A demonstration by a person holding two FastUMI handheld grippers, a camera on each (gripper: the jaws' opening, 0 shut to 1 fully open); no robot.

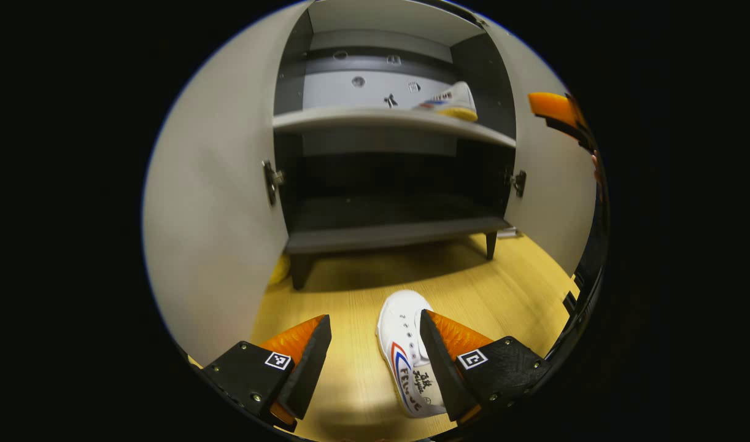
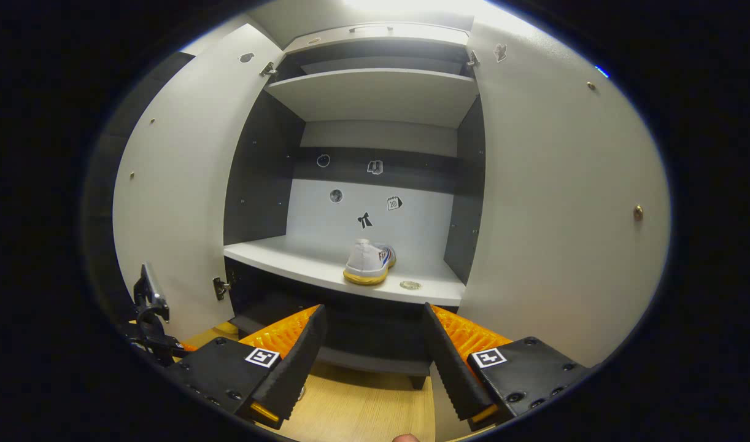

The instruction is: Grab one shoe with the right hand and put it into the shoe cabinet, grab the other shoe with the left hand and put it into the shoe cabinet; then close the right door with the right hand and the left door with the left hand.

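Observation:
A white shoe [image 1: 405,356] with red and blue stripes lies on the wooden floor in front of the open shoe cabinet [image 1: 387,233]. My left gripper [image 1: 375,325] hangs open just above it; its right finger [image 1: 439,359] overlaps the shoe's right side, and the left finger is off to the shoe's left. The other white shoe [image 1: 450,102] sits on the middle shelf, towards the right. In the right gripper view that shoe [image 2: 369,261] rests on the shelf [image 2: 301,261], heel towards me. My right gripper [image 2: 373,325] is open and empty in front of the shelf edge.
Both cabinet doors stand wide open: left door [image 1: 215,202] and right door [image 1: 553,190], also left door [image 2: 178,196] and right door [image 2: 559,209]. The right gripper [image 1: 559,113] shows by the right door. A small round object [image 2: 410,285] lies on the shelf.

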